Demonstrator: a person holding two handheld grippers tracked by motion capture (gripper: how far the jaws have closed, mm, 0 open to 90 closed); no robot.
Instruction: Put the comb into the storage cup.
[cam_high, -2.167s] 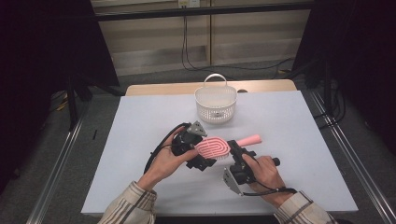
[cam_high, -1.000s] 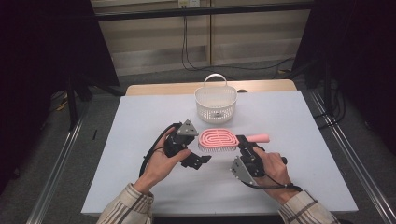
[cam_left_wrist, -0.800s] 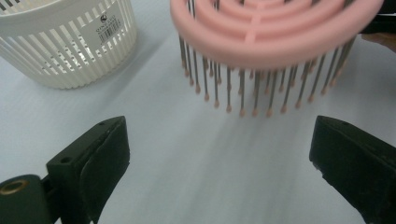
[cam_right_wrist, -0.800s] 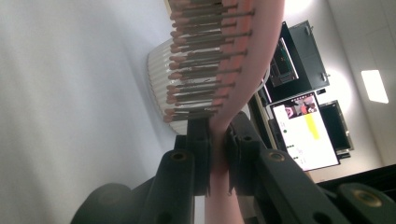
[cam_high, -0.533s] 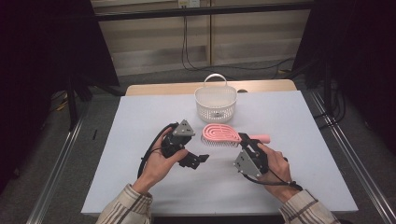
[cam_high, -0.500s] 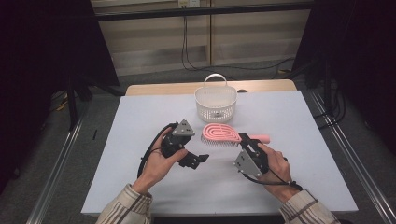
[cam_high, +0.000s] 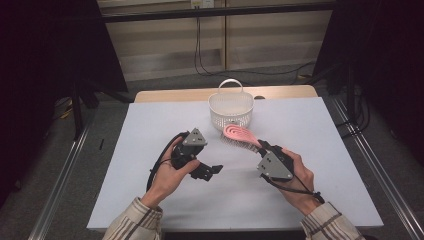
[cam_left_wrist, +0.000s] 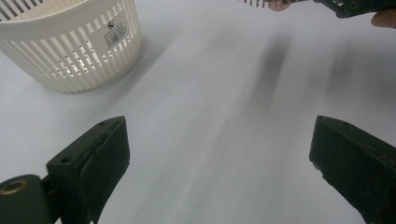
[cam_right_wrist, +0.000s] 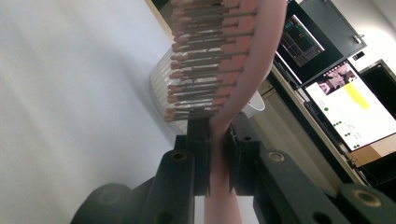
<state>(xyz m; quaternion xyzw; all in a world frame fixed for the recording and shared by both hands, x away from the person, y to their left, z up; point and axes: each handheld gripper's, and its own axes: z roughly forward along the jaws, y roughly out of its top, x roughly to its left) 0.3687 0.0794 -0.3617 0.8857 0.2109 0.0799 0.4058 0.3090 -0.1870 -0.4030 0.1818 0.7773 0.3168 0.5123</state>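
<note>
In the right claw (cam_right_wrist: 215, 154), clamped, the pink hairbrush's (cam_right_wrist: 243, 70) handle is hidden; left claw (cam_left_wrist: 219, 163) apart.

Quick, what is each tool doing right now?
Left tool: open, holding nothing.
Right tool: closed on the pink hairbrush.

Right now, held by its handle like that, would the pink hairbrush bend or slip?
The pink hairbrush probably stays stiff: it juts out unsagging from the right tool. Likely light. Its smooth handle might slip, though the jaws pinch it squarely.

Basket (cam_high: 231, 109) at table (cam_high: 150, 130) rear (centre); brush (cam_high: 240, 135) just before it, grippers flanking.
</note>
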